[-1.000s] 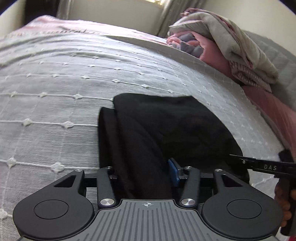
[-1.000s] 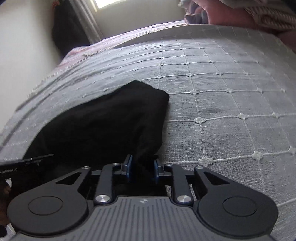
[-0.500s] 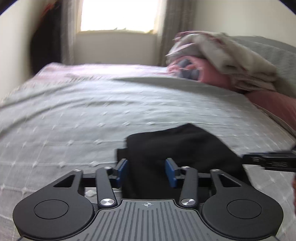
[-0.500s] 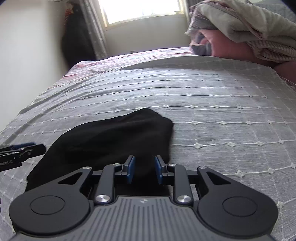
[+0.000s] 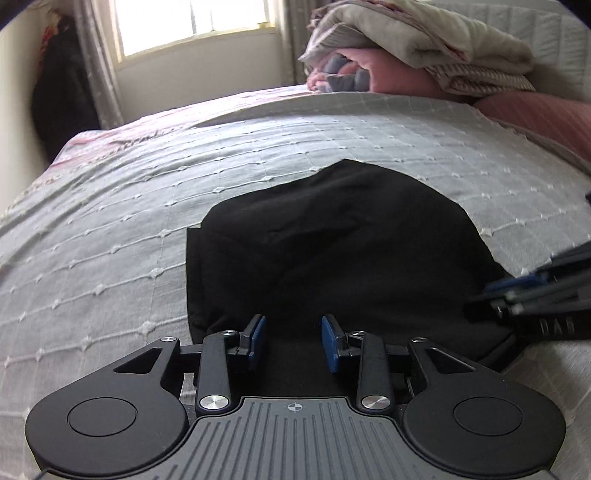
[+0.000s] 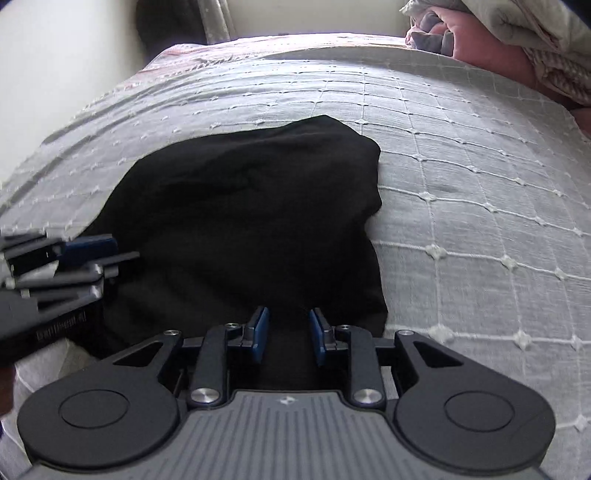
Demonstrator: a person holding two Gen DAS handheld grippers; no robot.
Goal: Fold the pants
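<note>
Black pants (image 5: 332,240) lie folded into a compact block on the grey quilted bedspread (image 5: 110,240). My left gripper (image 5: 293,343) hovers over their near edge. Its blue pads stand apart and its jaws are closing, with dark cloth showing in the gap but no pad pressing on it. My right gripper (image 6: 286,334) is over the same near edge of the pants (image 6: 240,206), open, and its pads are clear of the cloth. Each gripper appears blurred at the side of the other's view: the right gripper (image 5: 517,291) and the left gripper (image 6: 74,254).
A pile of folded blankets (image 5: 424,48) and a pink pillow (image 5: 535,114) sit at the head of the bed on the right. A window (image 5: 195,22) with curtains and a dark hanging garment (image 5: 59,96) are at the far wall. Bedspread (image 6: 480,221) stretches around the pants.
The left jaws have narrowed from wide around the cloth to a smaller gap. Both grippers have drawn back and rolled, so more of the folded pants shows. The pants lie still.
</note>
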